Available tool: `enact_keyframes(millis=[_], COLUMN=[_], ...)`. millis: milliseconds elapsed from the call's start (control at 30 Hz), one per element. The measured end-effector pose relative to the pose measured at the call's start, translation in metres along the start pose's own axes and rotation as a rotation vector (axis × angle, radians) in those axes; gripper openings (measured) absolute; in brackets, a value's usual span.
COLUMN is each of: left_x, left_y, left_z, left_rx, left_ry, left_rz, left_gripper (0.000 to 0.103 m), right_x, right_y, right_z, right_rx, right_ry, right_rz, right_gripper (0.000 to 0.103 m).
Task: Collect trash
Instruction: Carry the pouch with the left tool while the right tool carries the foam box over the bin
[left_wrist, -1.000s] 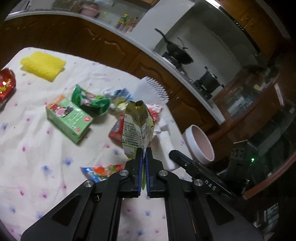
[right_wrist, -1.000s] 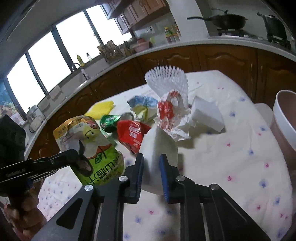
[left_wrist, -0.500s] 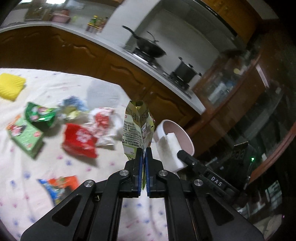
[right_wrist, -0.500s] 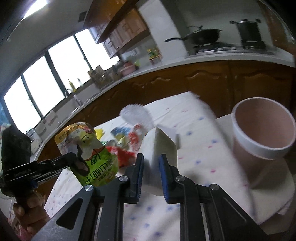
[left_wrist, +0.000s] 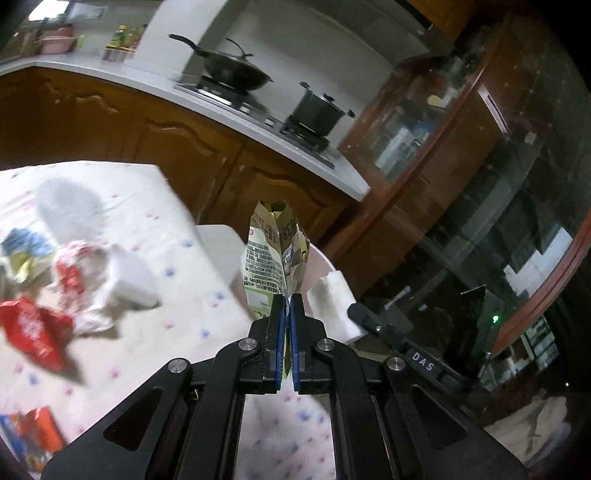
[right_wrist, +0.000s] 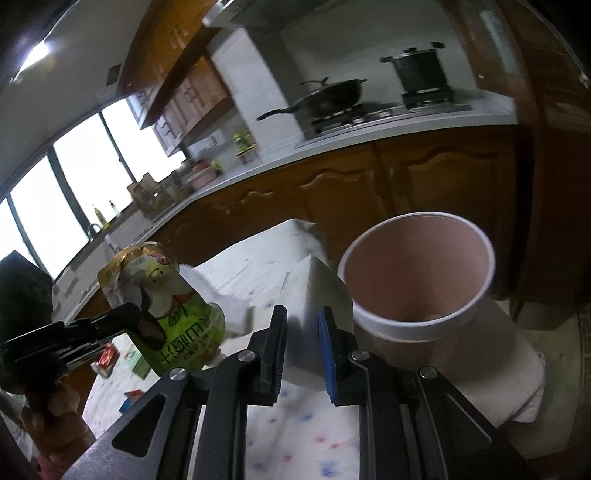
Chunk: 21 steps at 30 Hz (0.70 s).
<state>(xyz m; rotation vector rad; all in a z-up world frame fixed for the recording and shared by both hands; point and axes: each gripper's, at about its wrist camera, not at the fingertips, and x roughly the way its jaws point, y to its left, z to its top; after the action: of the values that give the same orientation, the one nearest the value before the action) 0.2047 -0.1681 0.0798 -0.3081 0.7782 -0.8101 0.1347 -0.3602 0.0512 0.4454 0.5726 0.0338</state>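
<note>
My left gripper (left_wrist: 287, 306) is shut on the bottom edge of a green and yellow juice pouch (left_wrist: 271, 251), which it holds upright in the air. In the right wrist view the same pouch (right_wrist: 173, 310) hangs at the left in the left gripper (right_wrist: 135, 317), with a person's hand below it. My right gripper (right_wrist: 303, 321) is shut on a white foam block (right_wrist: 314, 291). Close to the right of that block stands the bin (right_wrist: 417, 326), with a white rim and a pinkish inside. The pouch hides most of the bin's rim (left_wrist: 325, 258) in the left wrist view.
The table's flowered white cloth (left_wrist: 166, 295) carries a red wrapper (left_wrist: 33, 332), a crumpled white and red wrapper (left_wrist: 74, 273), another white block (left_wrist: 129, 280) and a blue and orange wrapper (left_wrist: 33, 435). Behind runs a wooden counter with a wok (left_wrist: 236, 70) and a pot (left_wrist: 317, 110).
Both grippers have swung right, away from the pile of wrappers and toward the table's end, each keeping its load. The bin has grown large in the right wrist view.
</note>
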Motion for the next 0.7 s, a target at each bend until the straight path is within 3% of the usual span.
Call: enact_keyframes(millis=[400, 700], left_x=[0.087, 0.168], left_y=[-0.035, -0.028], left_z=[0.041, 0.049], left_rx=[0.059, 0.020], left_ry=[0.062, 0.171], left_rz=[-0.029, -0.007], left_gripper=[0.002, 0.002], right_x=[-0.001, 0.028], right_y=[-0.055, -0.088], right_z=[0.033, 0.049], right_rx=[0.071, 0.103], right_ry=[-0.048, -0.029], right_rz=[-0.060, -0.073], right_gripper=[0.018, 0.018])
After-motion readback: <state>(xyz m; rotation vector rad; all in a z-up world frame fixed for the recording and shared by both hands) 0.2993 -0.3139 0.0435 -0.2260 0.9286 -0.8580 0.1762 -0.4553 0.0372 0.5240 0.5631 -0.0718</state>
